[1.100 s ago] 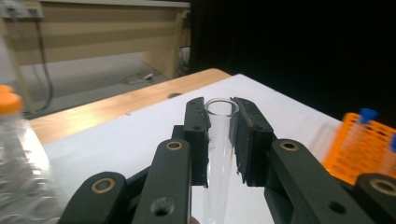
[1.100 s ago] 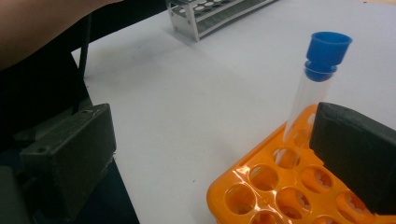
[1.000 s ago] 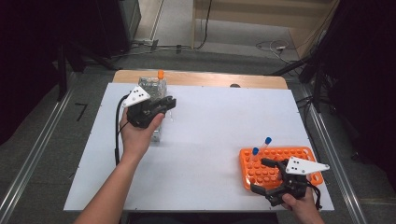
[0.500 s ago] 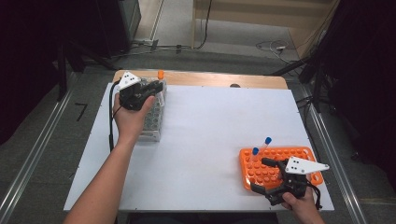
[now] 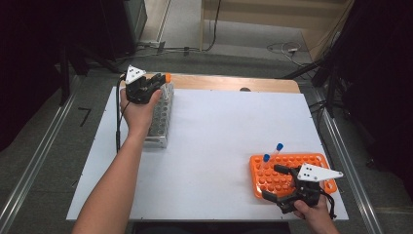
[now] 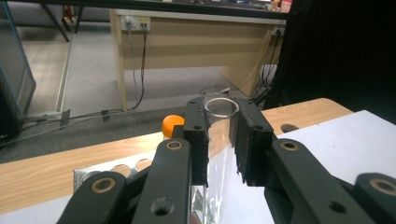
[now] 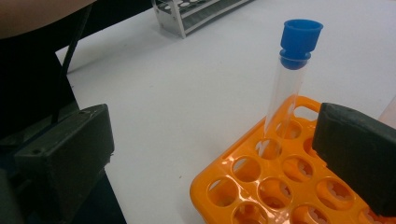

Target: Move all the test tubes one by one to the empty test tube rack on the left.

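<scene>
My left gripper clamped an upright open tube over the metal rack; my right gripper sat open, far off.

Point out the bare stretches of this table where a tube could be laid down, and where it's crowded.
Widest free patch: the white table between the metal rack and the orange rack. The far right, beyond the orange rack, is bare too. Crowded: the far-left edge, where the left hand-held gripper grips a clear tube, and the near-right corner around the right hand-held gripper.
</scene>
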`<control>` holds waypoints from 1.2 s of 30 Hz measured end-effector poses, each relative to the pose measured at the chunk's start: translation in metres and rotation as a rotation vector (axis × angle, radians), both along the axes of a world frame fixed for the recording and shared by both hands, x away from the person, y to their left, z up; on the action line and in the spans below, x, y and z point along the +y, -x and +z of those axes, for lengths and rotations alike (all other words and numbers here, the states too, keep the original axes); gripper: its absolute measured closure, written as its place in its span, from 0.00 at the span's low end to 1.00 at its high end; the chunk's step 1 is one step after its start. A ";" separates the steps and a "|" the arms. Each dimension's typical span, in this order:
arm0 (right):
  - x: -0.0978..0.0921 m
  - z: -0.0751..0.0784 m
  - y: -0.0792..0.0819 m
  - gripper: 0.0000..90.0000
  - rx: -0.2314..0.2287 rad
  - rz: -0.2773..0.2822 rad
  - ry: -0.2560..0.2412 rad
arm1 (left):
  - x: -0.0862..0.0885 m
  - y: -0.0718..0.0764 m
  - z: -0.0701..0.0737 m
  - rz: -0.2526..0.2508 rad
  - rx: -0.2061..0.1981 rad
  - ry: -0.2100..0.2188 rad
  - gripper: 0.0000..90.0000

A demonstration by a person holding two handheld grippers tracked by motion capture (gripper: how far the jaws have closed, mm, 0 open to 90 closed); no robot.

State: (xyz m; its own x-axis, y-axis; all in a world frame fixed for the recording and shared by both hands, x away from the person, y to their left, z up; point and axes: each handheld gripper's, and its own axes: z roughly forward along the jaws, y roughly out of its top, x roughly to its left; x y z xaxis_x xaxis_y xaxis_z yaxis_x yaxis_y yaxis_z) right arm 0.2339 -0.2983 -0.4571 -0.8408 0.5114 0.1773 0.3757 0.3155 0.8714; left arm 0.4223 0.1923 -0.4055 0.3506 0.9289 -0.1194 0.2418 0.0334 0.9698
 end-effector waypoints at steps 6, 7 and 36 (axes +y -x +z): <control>-0.001 0.000 -0.001 0.00 -0.002 -0.003 -0.001 | -0.004 -0.008 -0.009 0.024 0.008 -0.038 0.86; -0.001 0.000 -0.001 0.00 -0.001 -0.003 -0.002 | -0.004 -0.009 -0.010 0.029 0.009 -0.044 0.86; -0.002 -0.001 -0.003 0.00 -0.003 -0.023 0.000 | -0.008 -0.008 -0.023 -0.006 0.156 -0.047 0.72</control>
State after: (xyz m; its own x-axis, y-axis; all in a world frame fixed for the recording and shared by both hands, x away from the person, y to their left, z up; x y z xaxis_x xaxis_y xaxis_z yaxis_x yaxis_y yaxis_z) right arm 0.2371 -0.2999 -0.4581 -0.8296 0.5303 0.1749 0.3800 0.3068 0.8726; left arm 0.4298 0.1839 -0.4283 0.3371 0.9325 -0.1296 0.3899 -0.0130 0.9208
